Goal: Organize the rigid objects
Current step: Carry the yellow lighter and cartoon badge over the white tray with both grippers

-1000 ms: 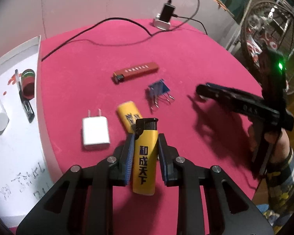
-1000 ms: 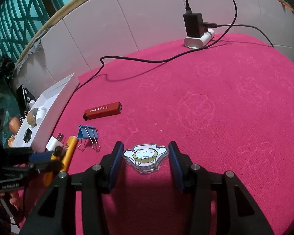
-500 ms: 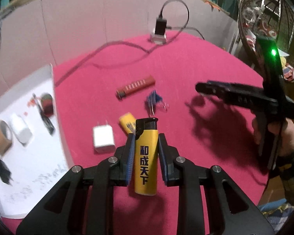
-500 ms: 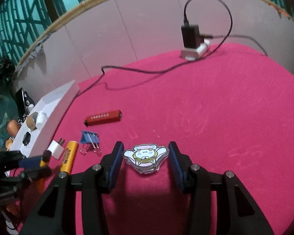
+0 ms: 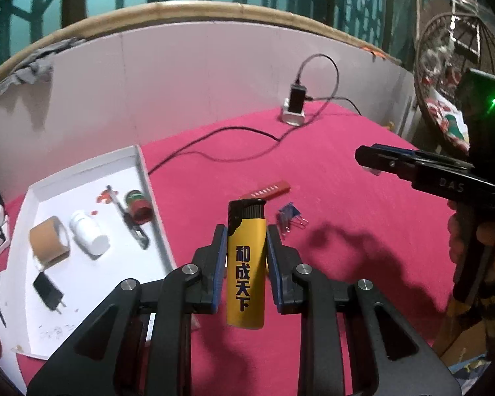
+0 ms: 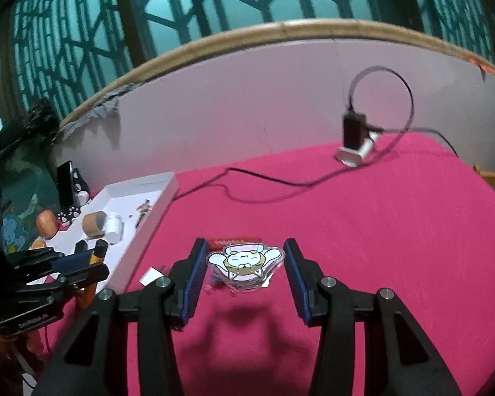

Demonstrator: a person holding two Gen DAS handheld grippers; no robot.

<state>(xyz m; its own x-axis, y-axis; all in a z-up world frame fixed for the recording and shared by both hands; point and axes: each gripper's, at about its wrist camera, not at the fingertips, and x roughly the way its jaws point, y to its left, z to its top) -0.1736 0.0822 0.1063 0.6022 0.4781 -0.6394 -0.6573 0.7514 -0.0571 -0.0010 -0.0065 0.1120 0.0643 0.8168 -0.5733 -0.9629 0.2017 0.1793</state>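
Ahead of me the crimson tablecloth (image 5: 346, 165) runs to a pale tiled wall (image 5: 181, 76). On its far side sits a white power strip (image 5: 293, 119) with a black adapter (image 5: 297, 96) plugged in, its black cable (image 5: 214, 138) trailing across. Teal lattice windows (image 6: 214, 0) rise behind.

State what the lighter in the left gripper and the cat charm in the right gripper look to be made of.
Yellow lighter: likely glossy plastic with printed characters and a black cap. Cat charm: apparently clear acrylic, given the transparent rim around the printed cartoon.
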